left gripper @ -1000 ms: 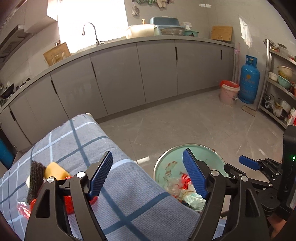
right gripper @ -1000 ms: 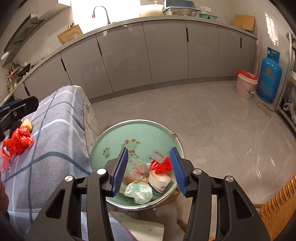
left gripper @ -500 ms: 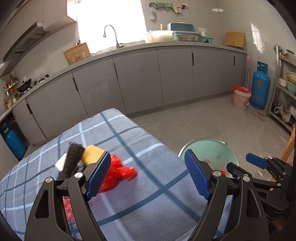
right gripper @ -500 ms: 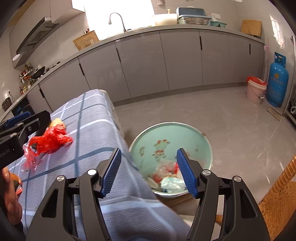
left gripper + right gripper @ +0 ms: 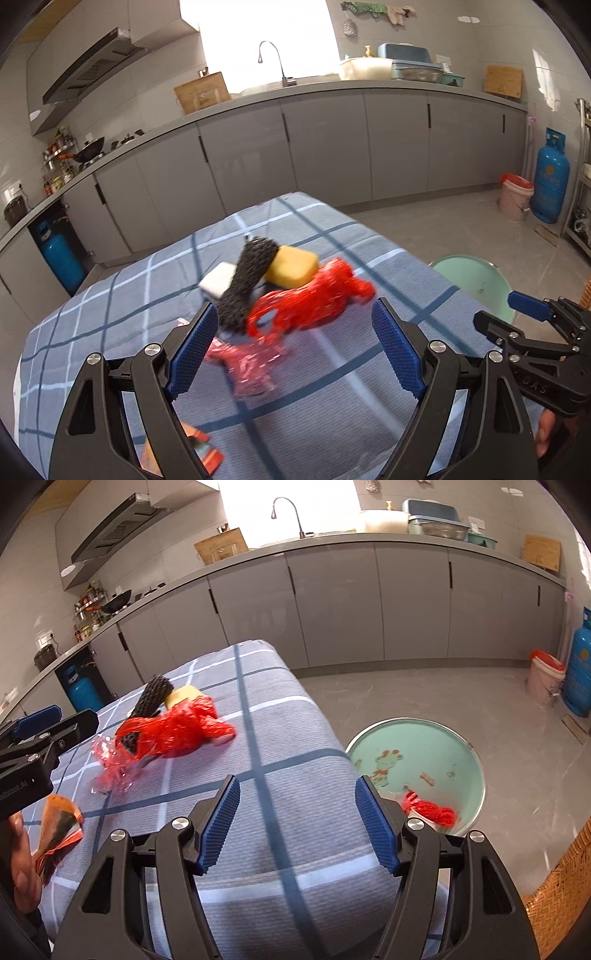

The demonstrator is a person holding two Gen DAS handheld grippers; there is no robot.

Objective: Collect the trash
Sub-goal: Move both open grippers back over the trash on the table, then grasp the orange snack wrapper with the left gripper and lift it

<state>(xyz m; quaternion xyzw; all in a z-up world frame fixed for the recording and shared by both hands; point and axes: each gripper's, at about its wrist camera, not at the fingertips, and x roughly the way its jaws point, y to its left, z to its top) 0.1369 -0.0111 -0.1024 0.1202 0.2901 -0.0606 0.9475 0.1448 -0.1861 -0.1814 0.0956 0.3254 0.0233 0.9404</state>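
A crumpled red plastic bag (image 5: 314, 299) lies on the blue checked tablecloth (image 5: 332, 387), beside a black scrubber (image 5: 247, 280), a yellow sponge (image 5: 291, 266) and a white block (image 5: 218, 282). A clear pink wrapper (image 5: 251, 365) lies just in front. My left gripper (image 5: 291, 356) is open and empty, hovering above the wrapper and bag. My right gripper (image 5: 297, 827) is open and empty over the table's right edge. The green trash basin (image 5: 417, 757) stands on the floor at the right with red trash (image 5: 430, 808) in it.
An orange wrapper (image 5: 55, 823) lies at the table's near left. Grey kitchen cabinets (image 5: 332, 147) run along the back. A blue gas cylinder (image 5: 550, 181) and pink bucket (image 5: 515, 199) stand at the far right. A wicker chair (image 5: 557, 904) is at bottom right.
Both grippers have swung left from over the basin to the table. The left gripper now faces the red bag and wrapper. Both stay open.
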